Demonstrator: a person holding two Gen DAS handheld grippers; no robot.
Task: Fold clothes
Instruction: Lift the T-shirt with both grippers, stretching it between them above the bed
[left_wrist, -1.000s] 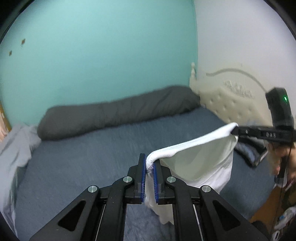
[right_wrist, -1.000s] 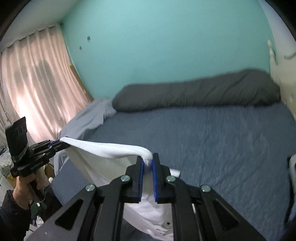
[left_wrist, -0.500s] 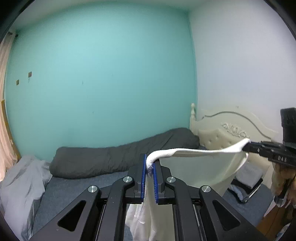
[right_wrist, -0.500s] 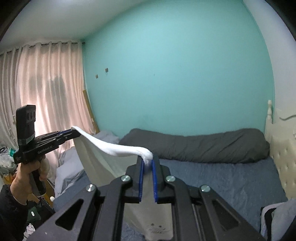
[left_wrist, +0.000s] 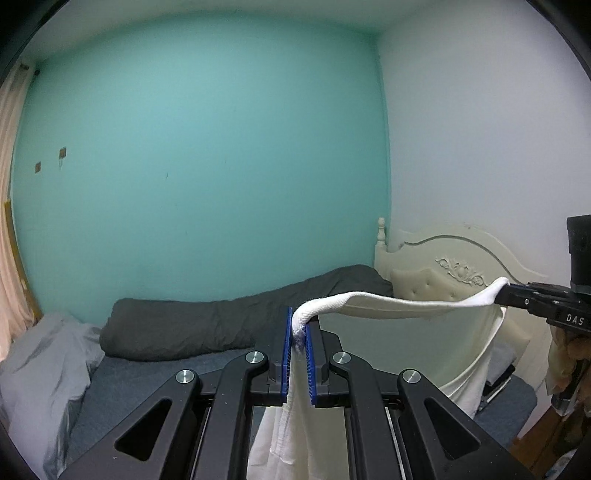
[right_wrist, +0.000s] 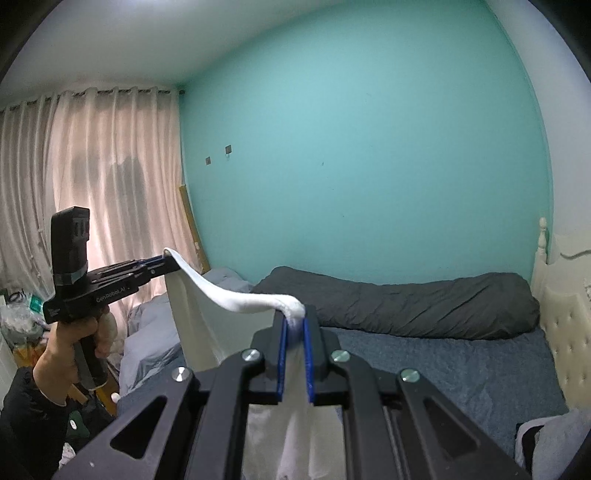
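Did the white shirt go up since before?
Yes. The white shirt went up: earlier its top edge hung low before the blue bed; now it stretches level with the grey bolster.

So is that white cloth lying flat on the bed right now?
No: the white garment hangs in the air, stretched between the left gripper and the right gripper, above the bed.

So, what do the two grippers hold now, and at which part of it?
Both hold one white garment: the left gripper and the right gripper are each shut on a bunched end of its top edge; the rest hangs below.
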